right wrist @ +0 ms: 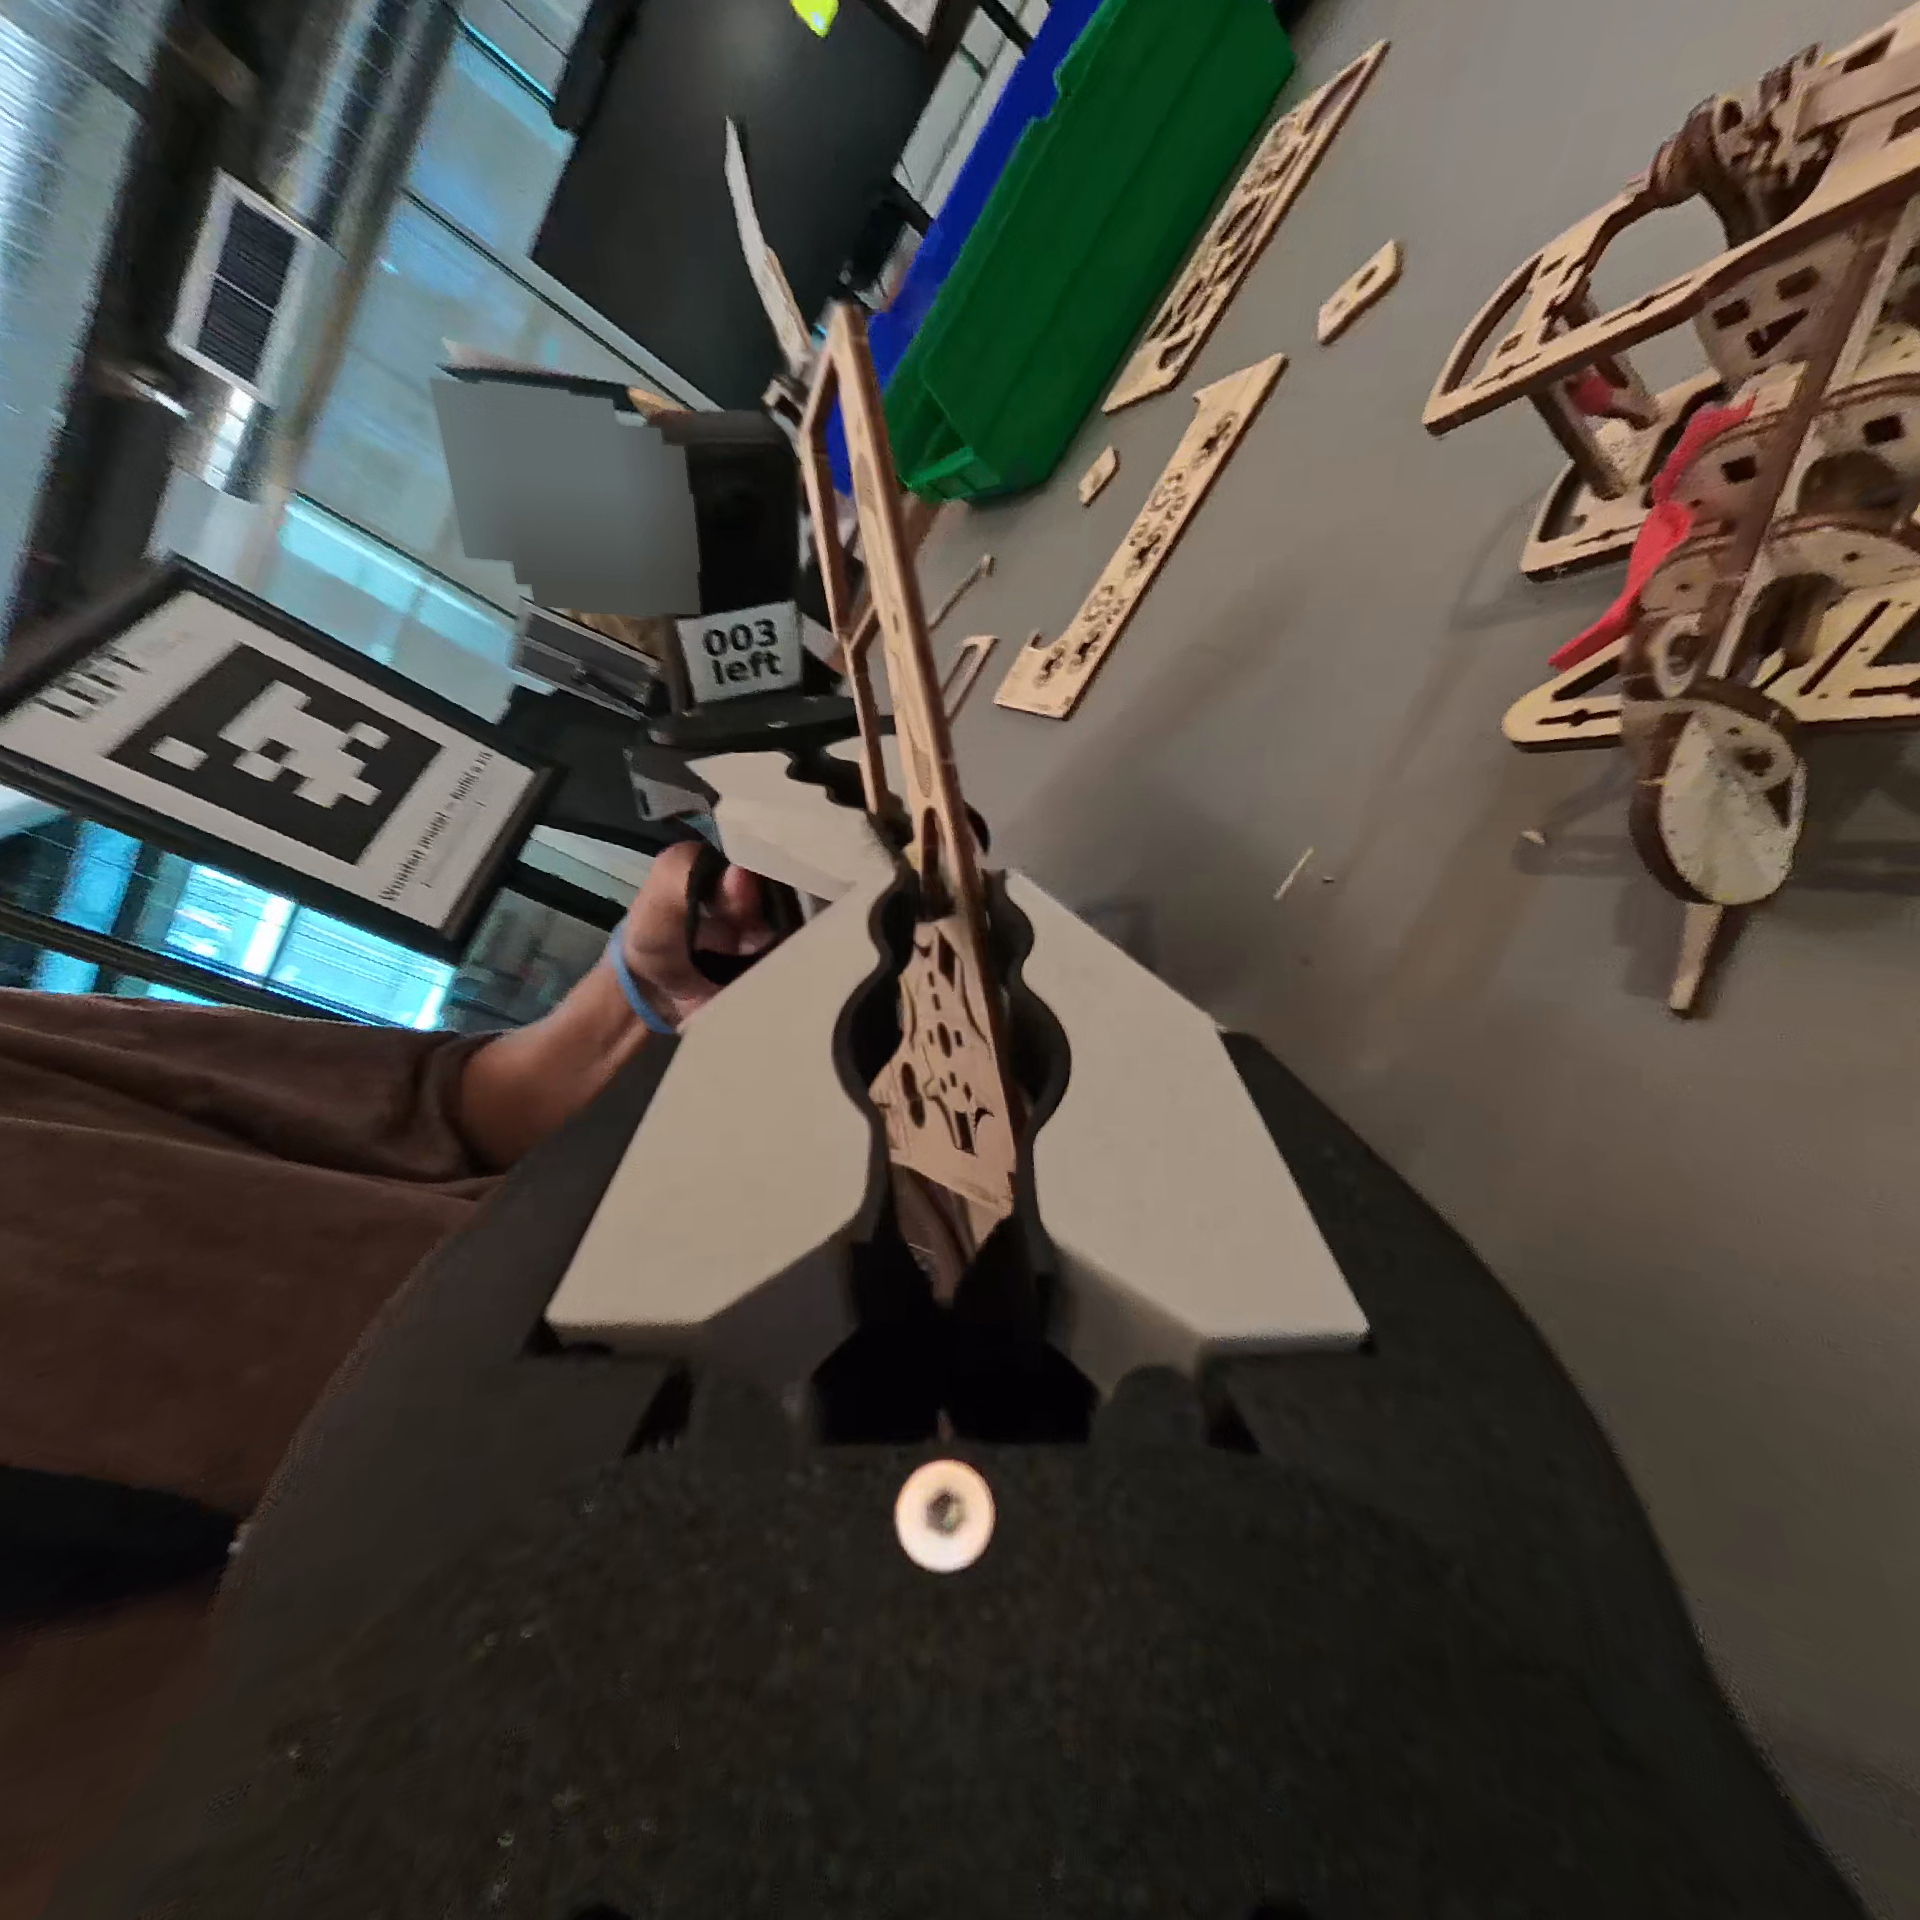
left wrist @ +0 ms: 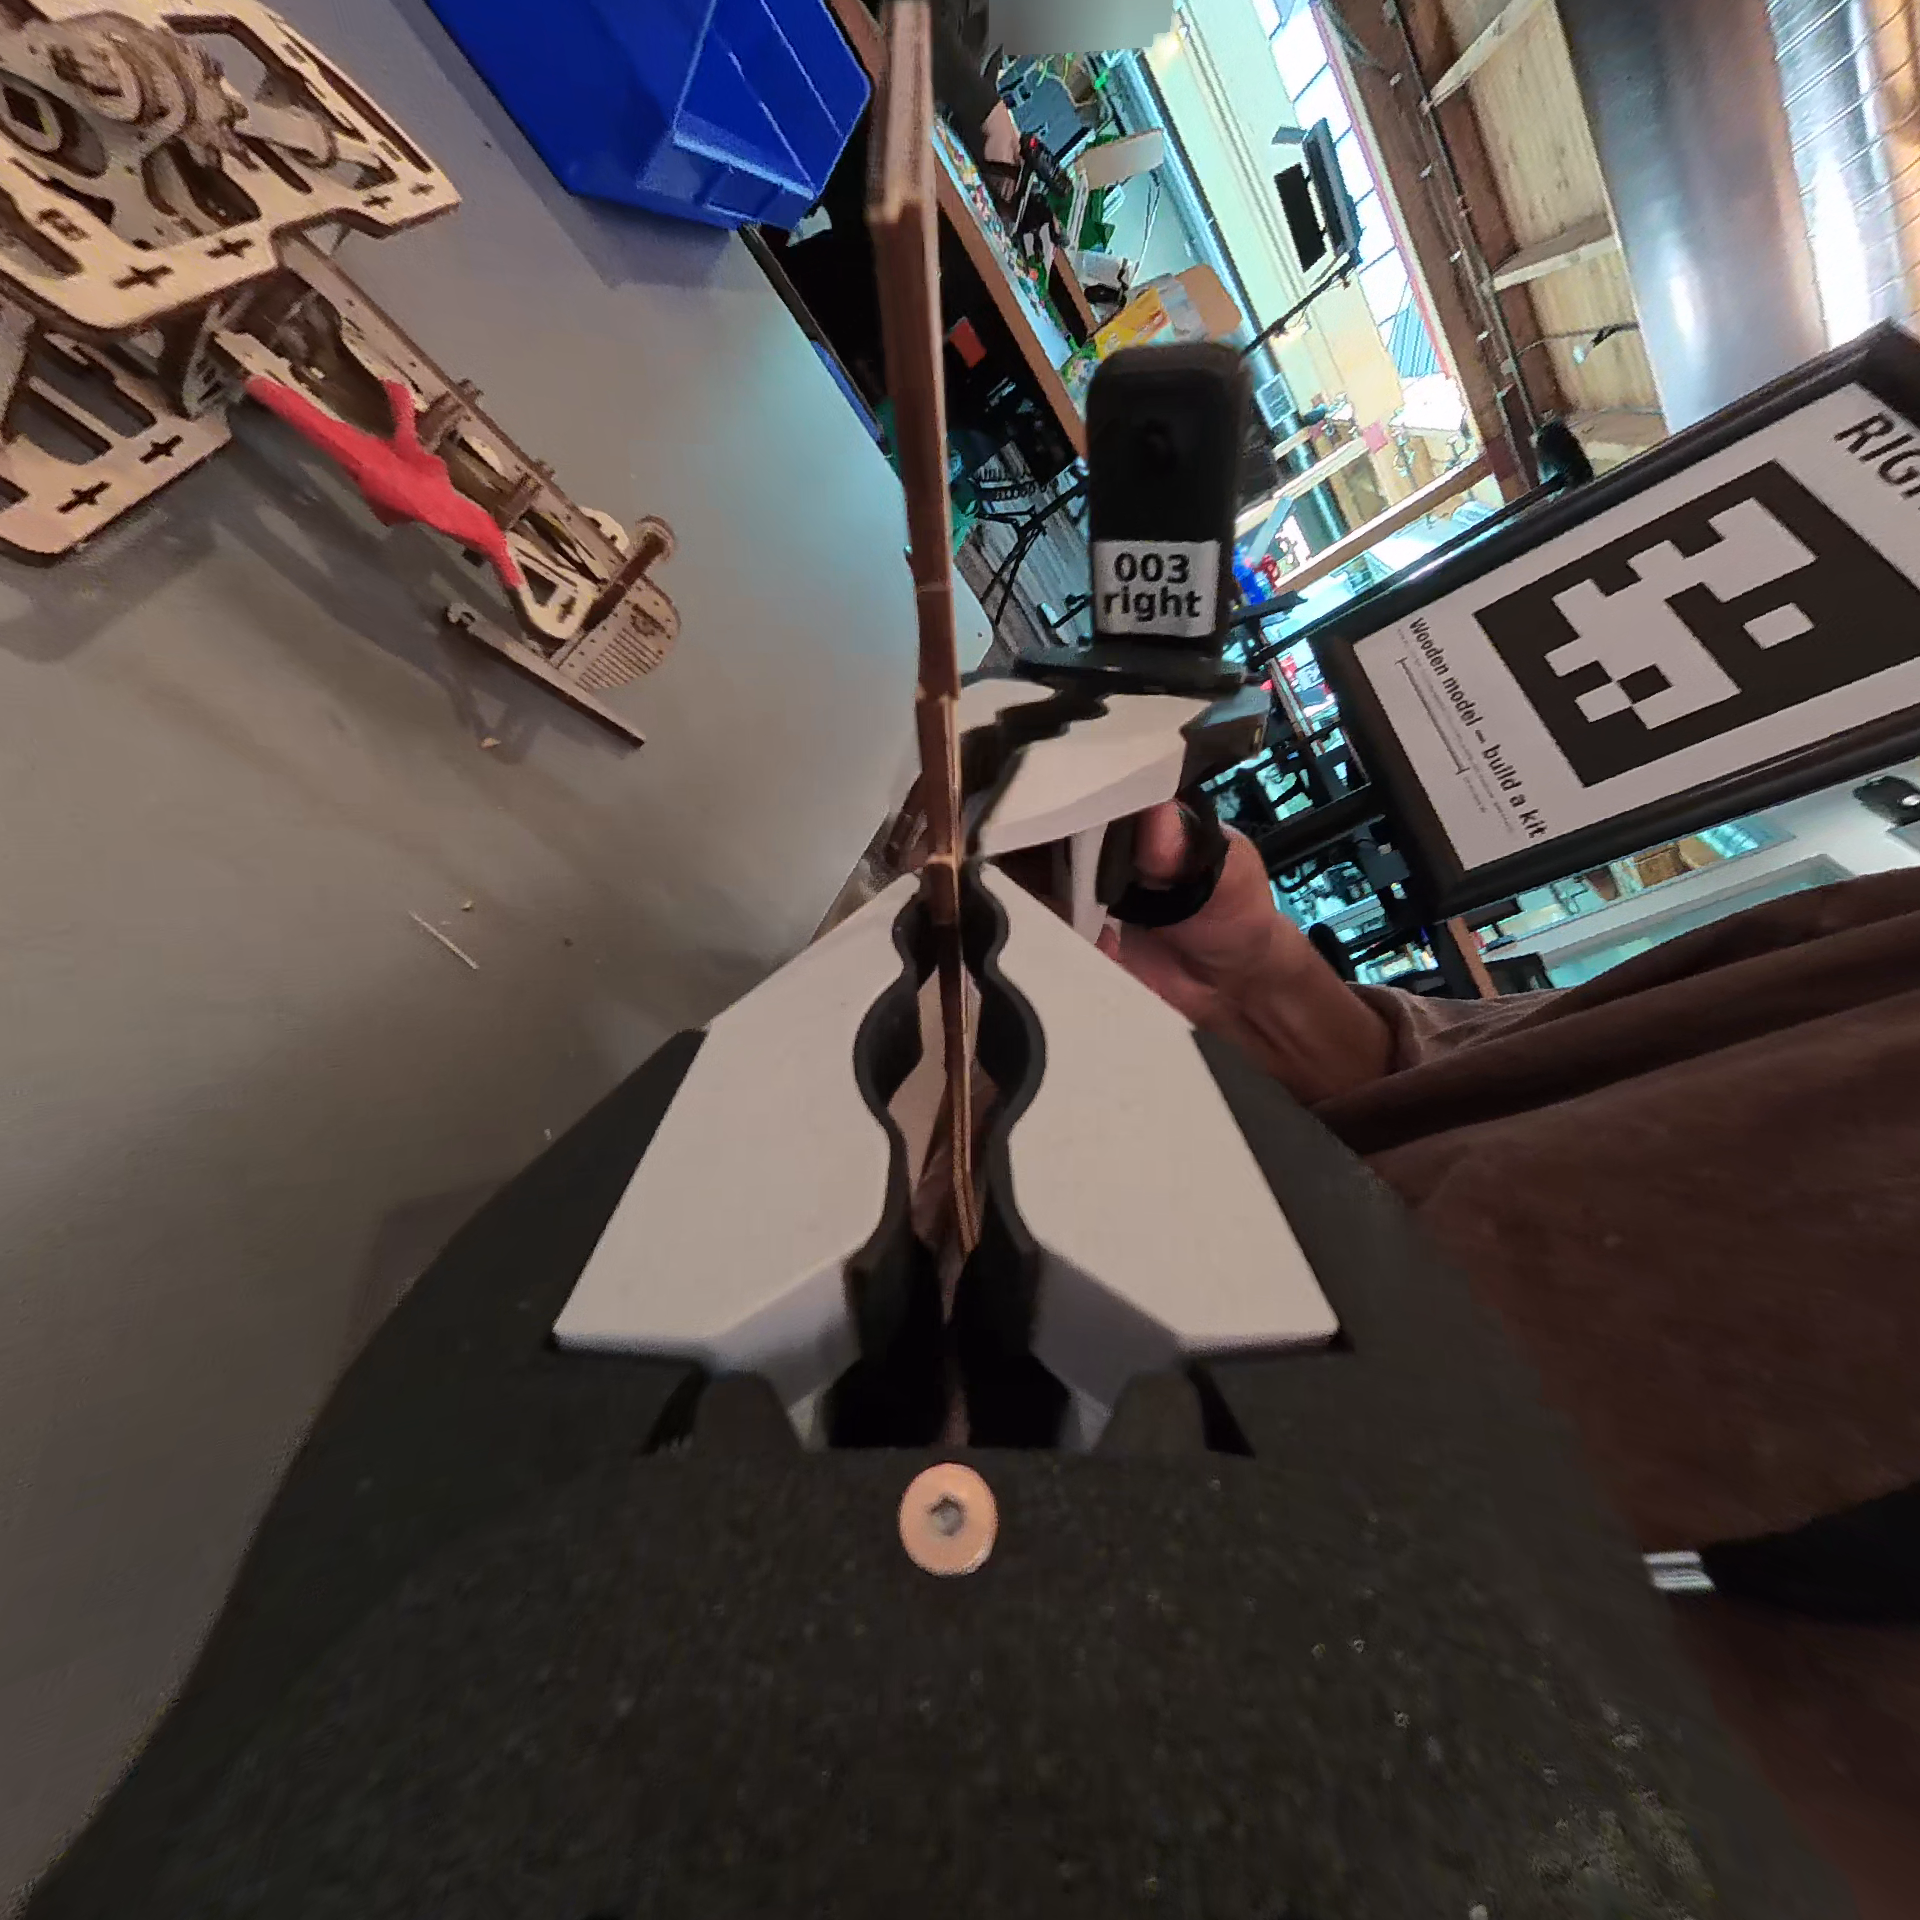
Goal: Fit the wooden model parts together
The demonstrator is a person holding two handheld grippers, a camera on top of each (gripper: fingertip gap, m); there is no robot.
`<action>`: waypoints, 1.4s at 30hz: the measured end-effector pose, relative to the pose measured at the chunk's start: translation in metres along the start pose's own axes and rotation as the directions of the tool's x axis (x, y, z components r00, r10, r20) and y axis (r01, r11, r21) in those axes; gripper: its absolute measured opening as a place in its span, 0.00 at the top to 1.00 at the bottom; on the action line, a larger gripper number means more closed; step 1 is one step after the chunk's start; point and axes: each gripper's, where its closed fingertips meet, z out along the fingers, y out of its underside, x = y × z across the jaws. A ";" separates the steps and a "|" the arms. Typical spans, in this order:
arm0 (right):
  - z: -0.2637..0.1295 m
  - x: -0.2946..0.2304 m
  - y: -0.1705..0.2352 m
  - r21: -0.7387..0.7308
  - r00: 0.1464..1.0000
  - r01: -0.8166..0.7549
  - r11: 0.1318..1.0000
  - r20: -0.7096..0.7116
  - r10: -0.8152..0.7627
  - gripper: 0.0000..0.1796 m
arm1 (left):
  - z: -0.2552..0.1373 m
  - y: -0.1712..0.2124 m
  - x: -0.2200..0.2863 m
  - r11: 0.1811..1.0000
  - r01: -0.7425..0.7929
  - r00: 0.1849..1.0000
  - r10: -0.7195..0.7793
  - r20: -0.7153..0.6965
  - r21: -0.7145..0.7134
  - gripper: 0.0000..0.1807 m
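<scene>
A thin laser-cut wooden sheet (left wrist: 914, 364) is held off the table between both grippers. In the left wrist view it shows edge-on. My left gripper (left wrist: 951, 894) is shut on its near end. My right gripper (left wrist: 982, 764) faces it from the far side and grips the same sheet. In the right wrist view my right gripper (right wrist: 951, 883) is shut on the sheet (right wrist: 935, 1091), whose cut-out parts show, and the left gripper (right wrist: 847, 821) holds it from behind. A partly built wooden plane model (left wrist: 156, 260) with a red propeller (left wrist: 405, 468) stands on the grey table (left wrist: 312, 935); it also shows in the right wrist view (right wrist: 1745, 468).
A blue bin (left wrist: 665, 83) and a green bin (right wrist: 1070, 260) sit at the table's back. Loose wooden part sheets (right wrist: 1143, 540) lie beside the green bin. A framed marker sign (left wrist: 1662, 623) stands near the person's brown sleeve (left wrist: 1662, 1195). My two grippers' fingertips are within a few centimetres of each other.
</scene>
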 end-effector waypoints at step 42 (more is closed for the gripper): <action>-0.064 0.018 0.003 -0.111 0.769 0.433 0.894 -0.471 -0.431 0.88 | -0.151 -0.237 -0.278 0.843 0.442 0.803 -0.221 0.554 -0.305 0.99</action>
